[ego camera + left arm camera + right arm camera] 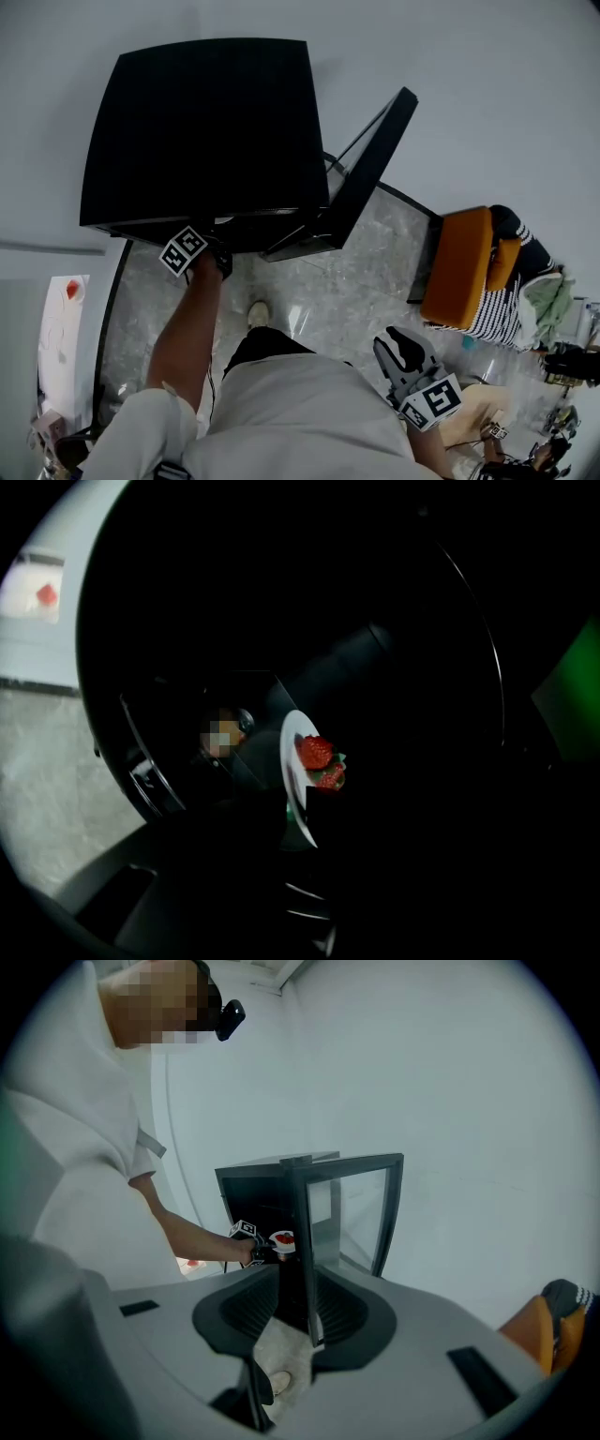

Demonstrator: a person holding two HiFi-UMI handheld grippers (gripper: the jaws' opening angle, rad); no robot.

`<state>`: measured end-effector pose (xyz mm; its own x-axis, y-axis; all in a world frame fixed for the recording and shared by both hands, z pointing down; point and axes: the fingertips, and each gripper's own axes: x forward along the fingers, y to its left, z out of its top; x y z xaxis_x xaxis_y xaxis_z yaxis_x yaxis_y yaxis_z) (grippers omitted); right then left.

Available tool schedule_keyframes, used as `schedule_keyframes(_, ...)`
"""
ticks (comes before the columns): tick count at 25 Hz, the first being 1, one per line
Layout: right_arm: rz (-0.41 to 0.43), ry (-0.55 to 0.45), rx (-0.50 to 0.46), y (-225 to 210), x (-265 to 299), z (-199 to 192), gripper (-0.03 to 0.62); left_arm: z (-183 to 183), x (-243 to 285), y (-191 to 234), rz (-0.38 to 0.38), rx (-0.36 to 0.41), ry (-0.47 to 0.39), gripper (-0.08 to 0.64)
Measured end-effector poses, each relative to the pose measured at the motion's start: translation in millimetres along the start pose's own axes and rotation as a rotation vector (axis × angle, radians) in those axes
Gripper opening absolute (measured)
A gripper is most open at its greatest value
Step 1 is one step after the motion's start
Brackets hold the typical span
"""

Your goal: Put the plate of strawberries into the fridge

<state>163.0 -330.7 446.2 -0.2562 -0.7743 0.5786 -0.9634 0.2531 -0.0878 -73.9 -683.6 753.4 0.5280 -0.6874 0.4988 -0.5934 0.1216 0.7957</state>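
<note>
Marble floor [375, 272], black fridge [202, 131], strawberry plate [292, 761]

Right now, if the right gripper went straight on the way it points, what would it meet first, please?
Probably the near edge of the open fridge door, centred between the open jaws of the right gripper. Only floor shows before it; depth is uncertain.

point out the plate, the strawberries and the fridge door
plate [292, 761], left gripper view, on its white rim
strawberries [315, 751], left gripper view, on the top berry
fridge door [367, 183], head view, on its black frame
</note>
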Motion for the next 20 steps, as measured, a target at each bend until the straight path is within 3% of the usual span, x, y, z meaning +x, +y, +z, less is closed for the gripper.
schedule_keyframes(8,-0.012,-0.005,0.013,-6.7,-3.5,-5.0,0.121,-1.6,1.7,9.0,0.271,0.407,0.061,0.14)
schedule_keyframes(14,-0.006,-0.01,0.02,-6.7,-12.4,-14.6,0.12,0.3,-5.2,4.6,0.315,0.507,0.065,0.181)
schedule_keyframes(20,0.016,-0.039,0.015,-8.1,-27.0,-25.0,0.12,-5.4,-30.6,-18.3,0.269,0.549,0.046,0.183)
